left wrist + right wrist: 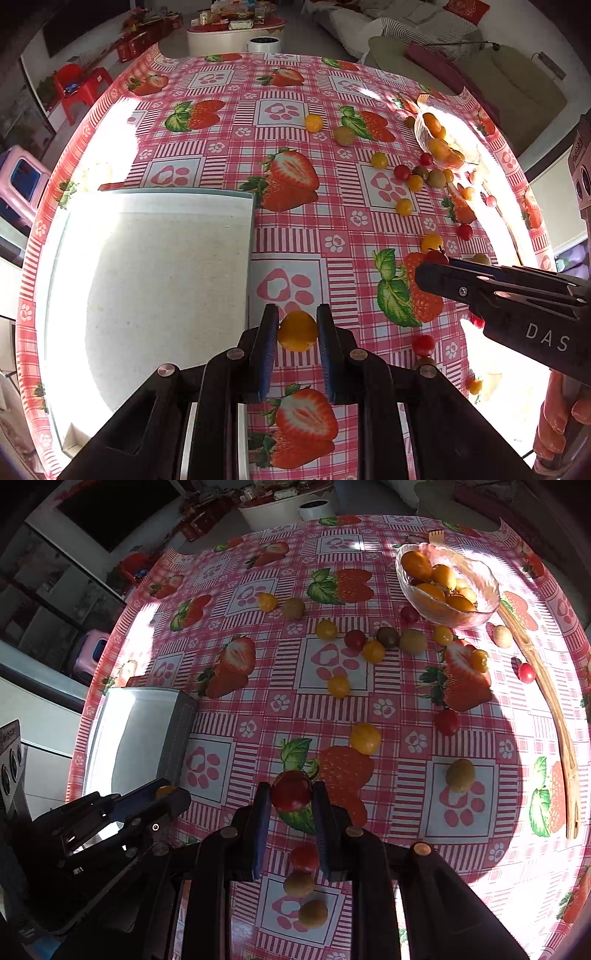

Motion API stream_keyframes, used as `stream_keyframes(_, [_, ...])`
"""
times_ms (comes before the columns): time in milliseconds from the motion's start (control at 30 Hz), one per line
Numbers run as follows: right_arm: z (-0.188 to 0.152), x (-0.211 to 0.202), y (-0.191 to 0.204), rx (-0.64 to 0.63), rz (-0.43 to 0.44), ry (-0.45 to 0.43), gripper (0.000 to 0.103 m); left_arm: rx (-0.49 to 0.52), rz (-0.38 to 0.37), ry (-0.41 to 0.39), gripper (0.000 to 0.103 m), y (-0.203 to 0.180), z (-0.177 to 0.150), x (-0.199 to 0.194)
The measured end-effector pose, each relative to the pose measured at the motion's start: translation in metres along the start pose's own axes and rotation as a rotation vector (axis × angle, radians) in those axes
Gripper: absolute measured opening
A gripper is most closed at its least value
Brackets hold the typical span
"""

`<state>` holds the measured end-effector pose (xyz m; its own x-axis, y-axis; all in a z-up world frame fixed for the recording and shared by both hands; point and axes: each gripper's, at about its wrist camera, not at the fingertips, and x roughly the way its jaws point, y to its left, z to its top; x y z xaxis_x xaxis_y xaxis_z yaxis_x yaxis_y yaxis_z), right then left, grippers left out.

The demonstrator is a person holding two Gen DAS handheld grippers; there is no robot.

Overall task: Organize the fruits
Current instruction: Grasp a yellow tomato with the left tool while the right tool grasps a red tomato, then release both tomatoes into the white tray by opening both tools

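My left gripper (297, 328) is shut on a yellow cherry tomato (297, 331), held above the tablecloth just right of the white tray (147, 280). In the right wrist view my right gripper (291, 794) is shut on a red cherry tomato (291, 790). The left gripper (164, 794) shows there at lower left, beside the tray (136, 734). The right gripper (428, 267) reaches in from the right in the left wrist view, the red tomato at its tip. A glass bowl (447, 587) of yellow and orange tomatoes stands at the far right. Several loose tomatoes lie scattered between.
A long wooden fork (546, 686) lies along the table's right edge beside the bowl. Loose tomatoes sit under the right gripper (304, 856). The round table carries a pink strawberry-print cloth (280, 110). Stools, a sofa and a low table stand beyond it.
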<state>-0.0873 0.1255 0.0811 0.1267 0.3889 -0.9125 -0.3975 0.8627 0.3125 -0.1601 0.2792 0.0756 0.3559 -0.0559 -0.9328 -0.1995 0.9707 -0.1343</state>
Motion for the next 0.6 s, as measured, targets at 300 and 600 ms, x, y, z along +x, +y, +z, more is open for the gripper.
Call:
stream_keyframes(300, [0.031,0.047,0.101,-0.107,0.116,0.057,0.024,-0.135,0.191,0.000,0.023,0.104,-0.015,0.006])
stream_keyframes(600, [0.035,0.100,0.150,-0.193,0.084,0.144,0.025,-0.195,0.239,0.041,0.023,0.144,-0.039,0.017])
